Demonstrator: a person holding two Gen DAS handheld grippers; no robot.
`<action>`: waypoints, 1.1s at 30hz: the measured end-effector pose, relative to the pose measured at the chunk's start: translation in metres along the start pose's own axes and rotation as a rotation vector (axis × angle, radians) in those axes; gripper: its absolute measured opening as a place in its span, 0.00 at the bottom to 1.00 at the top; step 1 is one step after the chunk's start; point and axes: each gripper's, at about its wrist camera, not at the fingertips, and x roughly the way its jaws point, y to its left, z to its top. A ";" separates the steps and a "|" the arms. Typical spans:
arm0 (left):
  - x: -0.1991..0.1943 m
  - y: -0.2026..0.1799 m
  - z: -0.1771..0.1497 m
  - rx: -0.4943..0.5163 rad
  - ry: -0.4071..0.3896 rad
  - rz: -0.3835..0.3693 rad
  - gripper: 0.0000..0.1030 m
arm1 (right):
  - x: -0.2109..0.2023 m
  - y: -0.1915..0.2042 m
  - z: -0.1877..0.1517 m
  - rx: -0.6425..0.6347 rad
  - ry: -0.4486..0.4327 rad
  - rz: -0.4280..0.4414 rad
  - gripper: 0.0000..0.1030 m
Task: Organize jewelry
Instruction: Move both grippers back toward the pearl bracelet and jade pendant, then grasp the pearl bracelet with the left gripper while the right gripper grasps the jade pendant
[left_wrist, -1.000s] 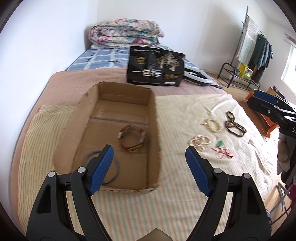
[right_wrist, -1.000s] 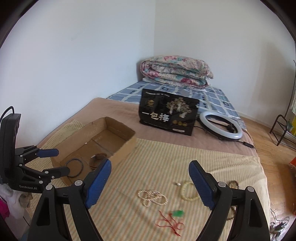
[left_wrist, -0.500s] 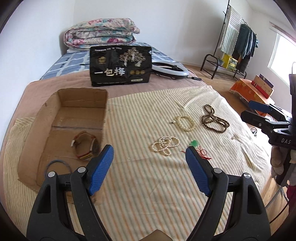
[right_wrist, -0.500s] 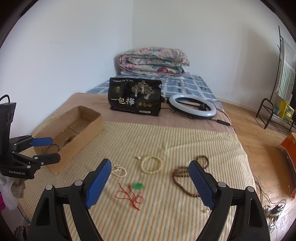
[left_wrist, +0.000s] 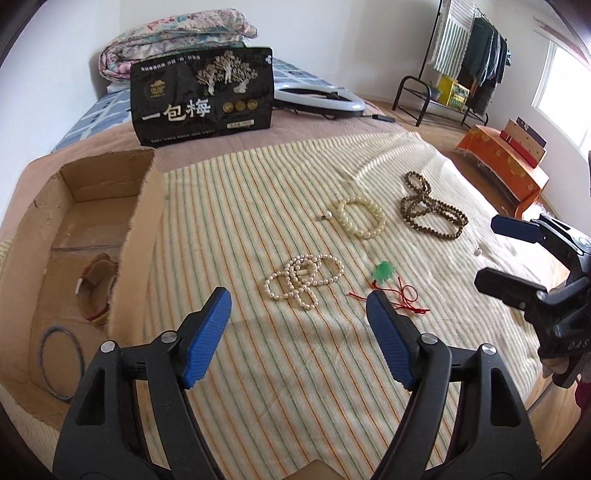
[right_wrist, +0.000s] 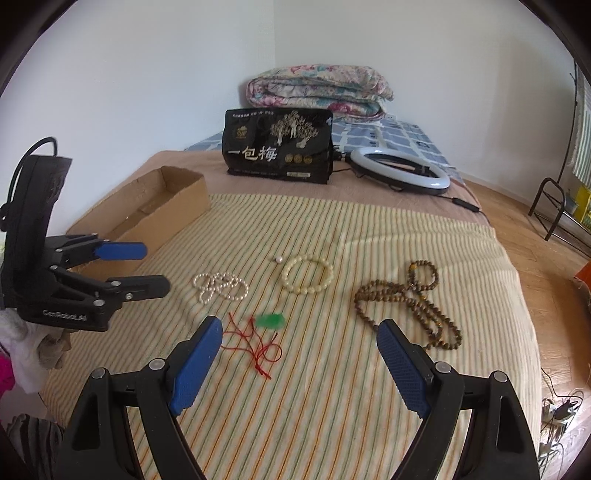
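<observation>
On the striped bedspread lie a white pearl necklace (left_wrist: 303, 280) (right_wrist: 220, 286), a green pendant on a red cord (left_wrist: 384, 272) (right_wrist: 270, 320), a cream bead bracelet (left_wrist: 362, 216) (right_wrist: 307, 275) and a brown bead necklace (left_wrist: 428, 212) (right_wrist: 410, 301). A cardboard box (left_wrist: 136, 236) (right_wrist: 173, 212) at the left holds a brown bracelet (left_wrist: 96, 288) and a blue ring (left_wrist: 59, 363). My left gripper (left_wrist: 298, 332) is open and empty, just short of the pearls. My right gripper (right_wrist: 300, 365) is open and empty, near the red cord.
A black snack bag (left_wrist: 203, 94) (right_wrist: 279, 146) stands behind the striped cloth, with a ring light (right_wrist: 400, 170) and folded quilt (right_wrist: 317, 88) further back. A clothes rack (left_wrist: 465, 55) and an orange box (left_wrist: 506, 166) stand right of the bed. The bed's edge is close on the right.
Both grippers have swung right, away from the box and toward the loose jewelry, and come closer to it. Both stay open and empty.
</observation>
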 end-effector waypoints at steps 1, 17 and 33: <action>0.006 0.000 0.000 0.000 0.009 -0.001 0.76 | 0.004 0.000 -0.001 -0.002 0.006 0.009 0.85; 0.065 0.007 0.004 0.004 0.074 0.019 0.69 | 0.069 0.011 -0.014 -0.044 0.103 0.092 0.75; 0.075 0.004 0.008 0.025 0.048 0.050 0.42 | 0.100 0.016 -0.010 -0.058 0.129 0.078 0.54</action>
